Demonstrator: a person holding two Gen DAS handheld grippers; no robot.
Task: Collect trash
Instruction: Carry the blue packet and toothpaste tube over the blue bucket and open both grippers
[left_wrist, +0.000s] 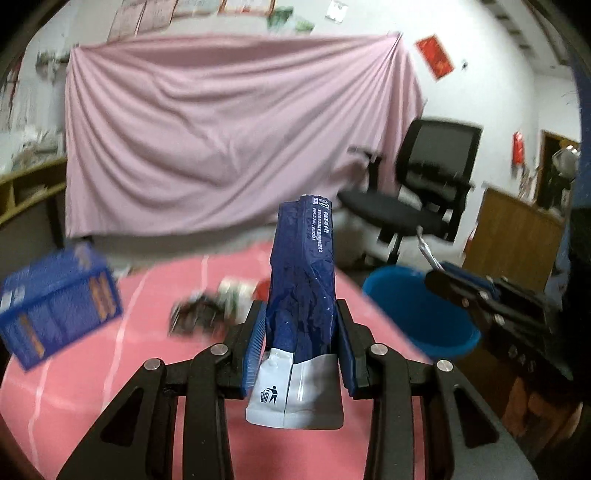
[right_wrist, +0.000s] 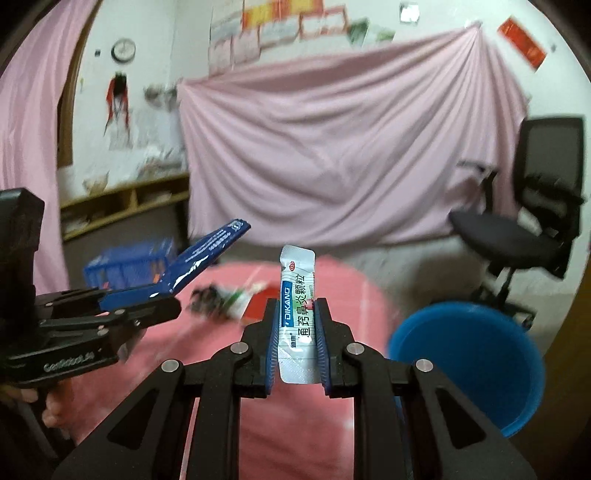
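Left wrist view: the left gripper (left_wrist: 301, 328) is clamping a crumpled blue wrapper (left_wrist: 303, 273), which is standing up between the pads with its white end hanging back toward the camera. Beyond the fingertips, more litter (left_wrist: 214, 306) is lying on the pink table (left_wrist: 92, 387), so collection is judged only partly done. A blue crate (left_wrist: 55, 306) is sitting to the left of the jaws. To the right of the jaws, off the table edge, a blue bucket (left_wrist: 417, 314) is standing open; it is judged to be the likely drop point. The right gripper (left_wrist: 439, 277) is showing there, just above the bucket rim.

Right wrist view: the right gripper (right_wrist: 295, 325) is pinching a white sachet (right_wrist: 297, 314) upright between nearly closed pads. The bucket (right_wrist: 469, 365) is lying below and to the right of the jaws, with nothing visible between them. The left gripper (right_wrist: 162, 295) is hovering to the left with the wrapper (right_wrist: 207, 251) projecting forward. An office chair (right_wrist: 535, 214) is standing beyond the bucket, well apart.

Remaining, as judged: releasing both held pieces into the bucket, then clearing the litter (right_wrist: 221, 299) ahead of the jaws.
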